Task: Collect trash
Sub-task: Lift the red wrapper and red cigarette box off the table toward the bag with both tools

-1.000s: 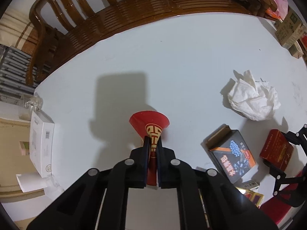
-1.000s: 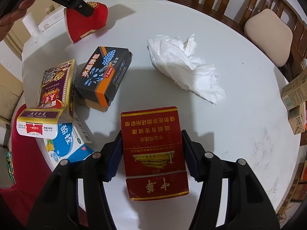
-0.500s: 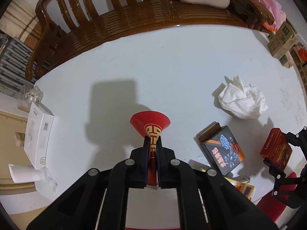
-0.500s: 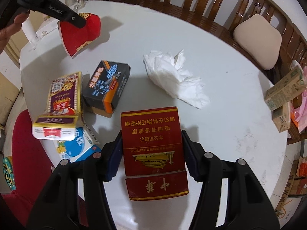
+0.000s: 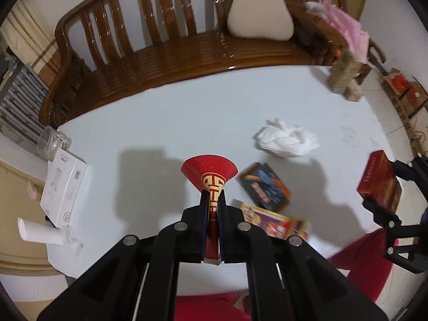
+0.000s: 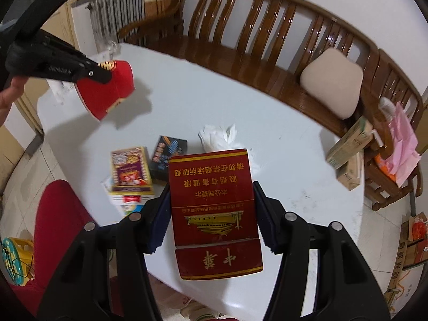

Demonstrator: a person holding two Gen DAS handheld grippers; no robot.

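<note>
You are gripping the red cigarette pack with gold lettering (image 6: 215, 208) across its width in your right tongs (image 6: 212, 214), holding it clear above the white round tabletop (image 6: 281, 160); your left tongs (image 5: 213, 214) are clamping the flattened red paper cup with a gold emblem (image 5: 209, 172), pinched thin between the pads, its mouth flaring out beyond the tips and hanging above the tabletop; below, more trash is lying on the white surface: a crumpled white tissue (image 5: 286, 139) near the middle, a black carton with blue and orange print (image 5: 264, 186) just beside it, and a purple and yellow box (image 6: 129, 169) sitting at the near edge on top of a white and blue carton (image 6: 125, 203); a white box (image 5: 64, 184) is lying at the tabletop's far left edge; a brown wooden bench (image 5: 174, 50) with a beige cushion (image 5: 260, 13) is curving behind the tabletop.
</note>
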